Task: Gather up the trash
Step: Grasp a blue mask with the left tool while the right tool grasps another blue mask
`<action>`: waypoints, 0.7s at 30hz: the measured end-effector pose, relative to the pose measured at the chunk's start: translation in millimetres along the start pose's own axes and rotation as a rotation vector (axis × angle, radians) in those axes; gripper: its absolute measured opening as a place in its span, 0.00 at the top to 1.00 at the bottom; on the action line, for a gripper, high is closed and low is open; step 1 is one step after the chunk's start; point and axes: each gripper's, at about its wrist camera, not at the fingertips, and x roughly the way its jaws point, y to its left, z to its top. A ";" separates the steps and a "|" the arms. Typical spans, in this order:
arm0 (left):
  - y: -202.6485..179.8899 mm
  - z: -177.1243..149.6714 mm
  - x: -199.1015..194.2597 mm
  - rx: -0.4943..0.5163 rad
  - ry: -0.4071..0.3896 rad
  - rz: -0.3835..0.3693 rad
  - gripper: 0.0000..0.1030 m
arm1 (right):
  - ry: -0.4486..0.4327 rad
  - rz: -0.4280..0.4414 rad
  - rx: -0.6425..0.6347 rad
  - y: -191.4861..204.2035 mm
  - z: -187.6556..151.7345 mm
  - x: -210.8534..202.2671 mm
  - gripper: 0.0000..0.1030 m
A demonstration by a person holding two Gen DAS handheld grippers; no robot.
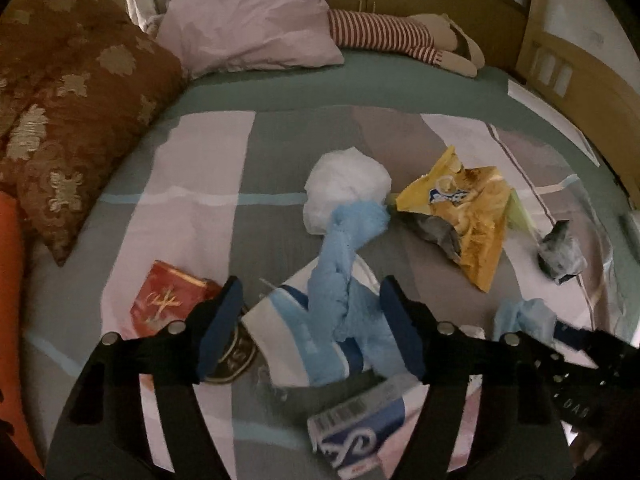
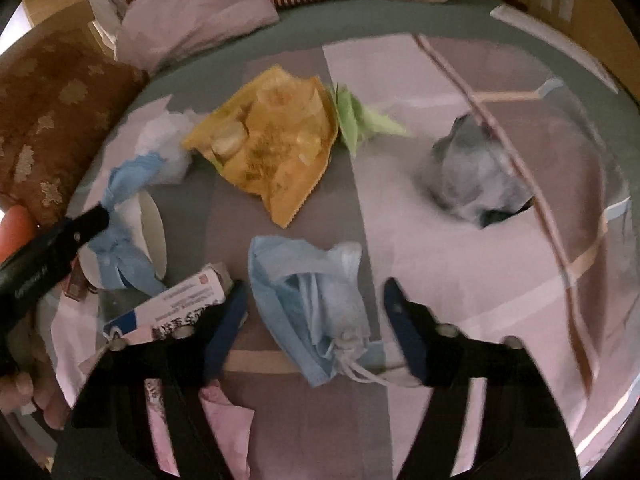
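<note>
Fingers [image 2: 232,320] of the right gripper [image 2: 314,330] stood wide apart around a crumpled blue face mask [image 2: 310,308], gripping nothing; the mask lay on the bed's striped cover [image 2: 460,280], its long axis running away from the camera, white ear loops bunched at the near end. The left gripper [image 1: 312,326] was likewise spread wide and empty, straddling a twisted light-blue strip [image 1: 344,276] that reached lengthwise toward a white plastic wad [image 1: 346,188] and draped over a white paper cup [image 1: 276,328] lying on its side. Beside them lay a red carton [image 1: 168,300] and a blue-and-white box [image 1: 360,428]. Farther off sat a torn yellow chip bag [image 2: 272,144], tip toward the camera, a green scrap [image 2: 356,120] and a grey crumpled wad [image 2: 472,176].
</note>
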 end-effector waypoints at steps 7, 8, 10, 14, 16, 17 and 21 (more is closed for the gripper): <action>0.9 7.3 -15.9 -0.014 -0.032 -0.066 0.71 | -0.038 0.019 0.013 -5.5 4.0 -20.0 0.87; 2.7 9.5 -30.4 -0.016 -0.062 -0.073 0.71 | -0.061 0.025 0.020 -7.1 5.6 -27.6 0.88; 4.7 10.8 -51.5 -0.026 -0.096 -0.096 0.71 | -0.119 0.042 0.033 -10.3 8.0 -48.7 0.88; 15.1 3.0 -115.7 -0.059 -0.152 -0.150 0.71 | -0.206 0.079 0.010 -6.4 4.8 -88.8 0.88; 16.3 -6.7 -151.4 -0.032 -0.180 -0.154 0.71 | -0.241 0.110 -0.016 0.8 -2.5 -112.9 0.88; 17.6 -11.2 -163.2 -0.019 -0.197 -0.151 0.71 | -0.266 0.125 -0.033 5.8 -6.9 -127.3 0.88; 21.7 -43.1 -206.9 -0.017 -0.250 -0.139 0.71 | -0.345 0.159 -0.087 24.1 -31.8 -172.3 0.88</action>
